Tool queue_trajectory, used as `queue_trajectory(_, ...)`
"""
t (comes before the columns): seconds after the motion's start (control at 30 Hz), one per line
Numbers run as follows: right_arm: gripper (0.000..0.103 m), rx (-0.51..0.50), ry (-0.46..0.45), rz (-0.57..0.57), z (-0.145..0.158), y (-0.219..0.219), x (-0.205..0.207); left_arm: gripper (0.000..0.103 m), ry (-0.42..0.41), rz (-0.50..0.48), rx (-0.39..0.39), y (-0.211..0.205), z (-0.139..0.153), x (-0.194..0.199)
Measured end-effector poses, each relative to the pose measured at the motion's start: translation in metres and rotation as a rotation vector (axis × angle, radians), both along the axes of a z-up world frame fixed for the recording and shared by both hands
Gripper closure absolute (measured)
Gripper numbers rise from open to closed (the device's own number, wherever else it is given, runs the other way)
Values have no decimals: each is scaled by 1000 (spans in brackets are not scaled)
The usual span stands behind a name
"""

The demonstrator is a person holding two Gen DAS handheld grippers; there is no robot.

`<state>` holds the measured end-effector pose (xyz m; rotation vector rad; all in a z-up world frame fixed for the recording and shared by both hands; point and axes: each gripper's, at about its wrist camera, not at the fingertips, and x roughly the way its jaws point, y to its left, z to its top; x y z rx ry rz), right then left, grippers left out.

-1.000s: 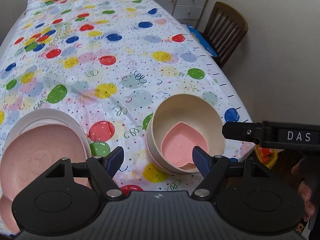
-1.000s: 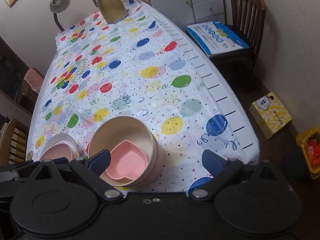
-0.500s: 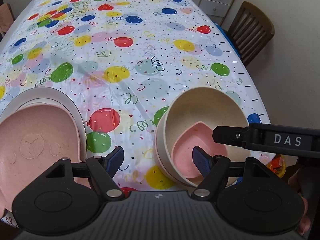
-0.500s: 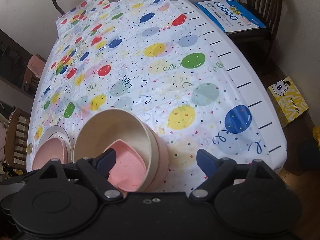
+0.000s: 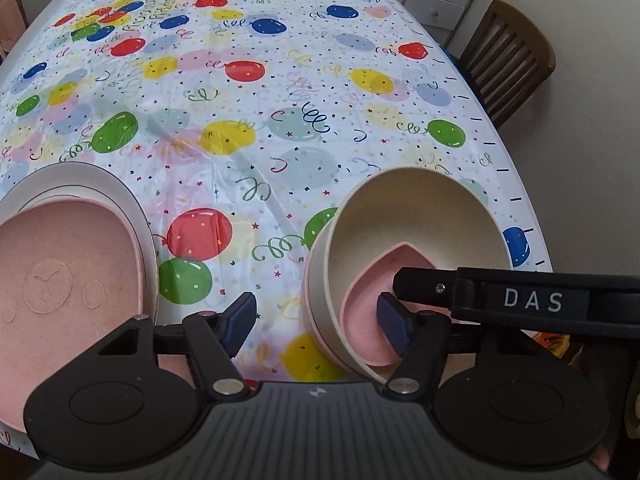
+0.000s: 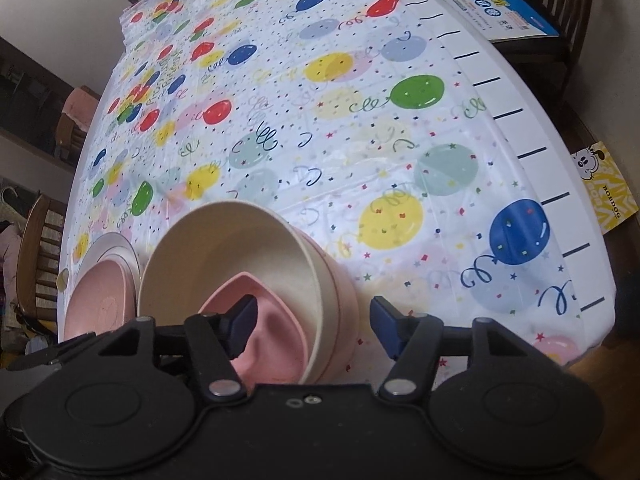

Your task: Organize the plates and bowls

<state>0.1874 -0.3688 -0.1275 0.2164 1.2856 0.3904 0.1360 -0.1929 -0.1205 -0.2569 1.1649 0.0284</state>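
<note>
Straddling the near rim of the cream bowl point(image 5: 420, 216), your left claw point(image 5: 320, 322) has just been closing, with one pad outside the wall and the other inside over the pink heart-shaped bowl point(image 5: 368, 320) nested in it; you cannot tell whether the pads press the wall yet. Your right claw point(image 6: 316, 324) has also been closing and brackets the opposite side, its left pad inside over the heart bowl, its right pad clear of the outer wall, so it stands apart. At lower left of the left view, a pink plate point(image 5: 60, 280) sits on a white plate point(image 5: 80, 176). Beyond spreads the balloon-print worktop point(image 5: 280, 80), with a wooden chair point(image 5: 508, 60) at upper right.
</note>
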Motion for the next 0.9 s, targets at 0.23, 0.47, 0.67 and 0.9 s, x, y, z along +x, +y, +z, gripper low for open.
queue_trajectory(0.23, 49, -5, 10, 15, -4, 3, 1, 54, -8, -24, -28, -1, -1, 1)
queue_trajectory(0.47, 56, -12, 10, 8, -3, 2, 1, 62, -11, -36, -32, -7, 0, 2)
queue_trajectory(0.67, 60, -17, 8, -4, -1, -1, 0, 62, -4, -44, -25, -11, 3, 2)
queue_trajectory(0.9, 62, -39, -29, -1, 8, -3, -4, 62, -18, -55, -21, -15, 14, 0)
